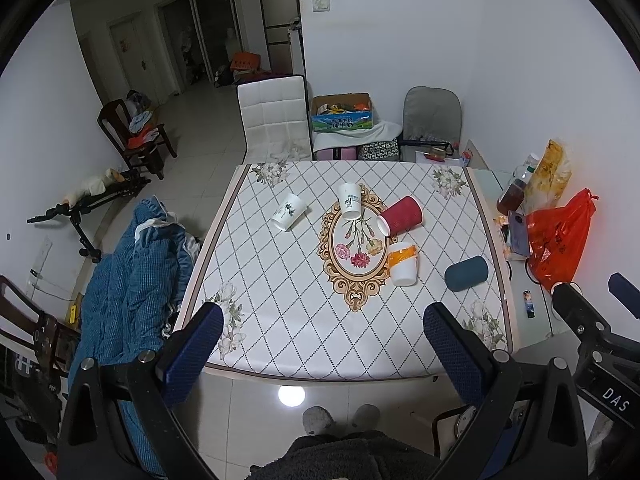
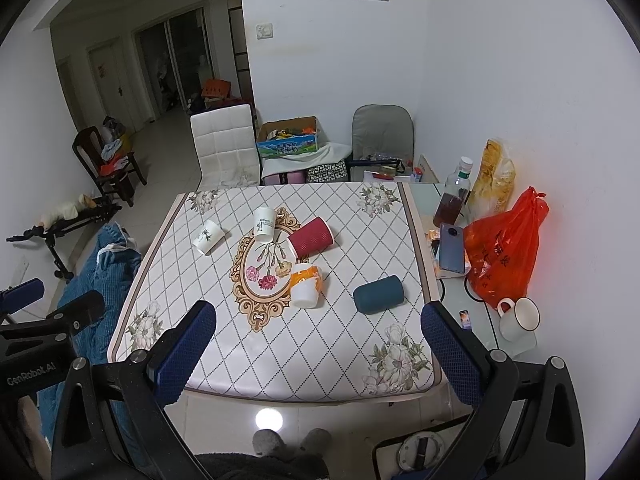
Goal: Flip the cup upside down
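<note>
Hovering short of the worktop's [image 1: 280, 344] near edge, the left hand-held gripper [image 1: 320, 344] and right hand-held gripper [image 2: 316, 344] both stand wide apart and hold nothing. Five cups lie on their sides: a white leaf-print cup [image 1: 290, 212] toward the far left corner, a white printed cup [image 1: 349, 201], red ribbed cup [image 1: 401, 215] and orange-banded cup [image 1: 403, 264] about the centre, and a teal cup [image 2: 379, 294] by the right edge. Judgement: approach stage, no cup selected yet. Next move calls for closing across one cup's body, then lifting and rotating it rim-down.

Cup [image 1: 350, 201] print perhaps too small.
</note>
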A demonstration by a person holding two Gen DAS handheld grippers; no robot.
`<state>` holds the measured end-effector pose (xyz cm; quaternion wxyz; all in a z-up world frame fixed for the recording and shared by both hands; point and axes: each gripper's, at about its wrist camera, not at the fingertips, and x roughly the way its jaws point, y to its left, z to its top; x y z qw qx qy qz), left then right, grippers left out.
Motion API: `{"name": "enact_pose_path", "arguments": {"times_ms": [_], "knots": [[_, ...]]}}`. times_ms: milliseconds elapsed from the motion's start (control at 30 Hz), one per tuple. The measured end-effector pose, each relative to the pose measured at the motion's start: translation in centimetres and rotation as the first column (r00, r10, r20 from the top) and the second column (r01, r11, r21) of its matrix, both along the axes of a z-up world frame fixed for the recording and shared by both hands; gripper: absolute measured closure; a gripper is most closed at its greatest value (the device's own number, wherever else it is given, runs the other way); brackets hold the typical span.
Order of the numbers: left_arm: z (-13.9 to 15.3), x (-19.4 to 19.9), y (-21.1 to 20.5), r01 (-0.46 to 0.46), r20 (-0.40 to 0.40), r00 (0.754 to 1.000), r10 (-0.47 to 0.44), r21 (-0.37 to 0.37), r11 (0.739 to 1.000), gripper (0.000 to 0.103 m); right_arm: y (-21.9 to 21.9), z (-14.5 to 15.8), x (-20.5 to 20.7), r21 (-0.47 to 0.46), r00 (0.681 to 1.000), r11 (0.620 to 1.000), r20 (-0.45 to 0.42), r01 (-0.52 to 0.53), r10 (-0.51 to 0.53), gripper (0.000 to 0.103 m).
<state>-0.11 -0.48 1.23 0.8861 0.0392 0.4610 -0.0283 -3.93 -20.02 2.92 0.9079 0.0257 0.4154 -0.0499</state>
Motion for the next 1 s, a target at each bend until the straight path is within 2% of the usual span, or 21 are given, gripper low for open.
{"name": "enact_pose_path", "arguments": {"times_ms": [400,433,667,1000], "knots": [[0.3,-0.1,-0.3,-0.001,0.008,1.0,0.001,0.001,1.0,0.0,-0.4,0.6,-0.2,0.006,1.0,1.0,0.002,-0.007,0.007,0.0],[0.4,-0.1,-0.3,-0.001,0.008,1.0,0.001,0.001,1.0,0.0,-0.7,1.4,-0.6,0.007,1.0,1.0,0.004,-0.006,0.006,0.0],[0.9,-0.2,-0.5,-0.004,0.015,1.0,0.004,0.0,1.0,0.0,-0.5,2.0,-0.6,0.006,1.0,1.0,0.007,-0.013,0.013,0.0],[1.0,-0.4,-0.4,-0.005,0.02,1.0,0.005,0.0,1.0,0.0,-0.3,2.0,-0.6,0.005,1.0,1.0,0.007,-0.012,0.012,0.0]]}}
